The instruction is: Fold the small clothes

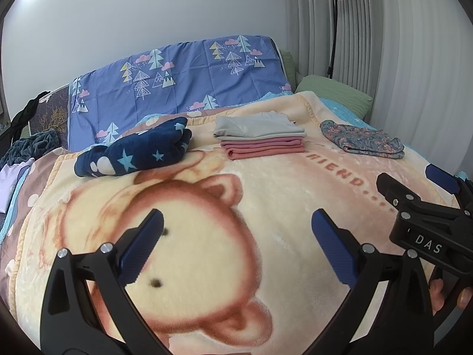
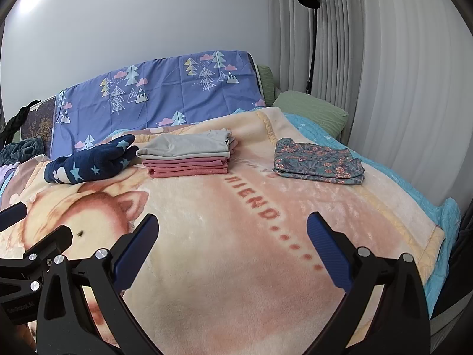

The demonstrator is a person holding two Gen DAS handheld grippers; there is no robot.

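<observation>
We hold the left gripper (image 1: 236, 248) and the right gripper (image 2: 232, 251) above the bear blanket (image 1: 266, 195), each with fingers spread wide on nothing; their handles are cut off by the frame. Folded clothes lie at the far end: a navy star piece (image 1: 133, 153), a grey-and-pink stack (image 2: 186, 156), and a floral piece (image 2: 317, 162) well apart.
</observation>
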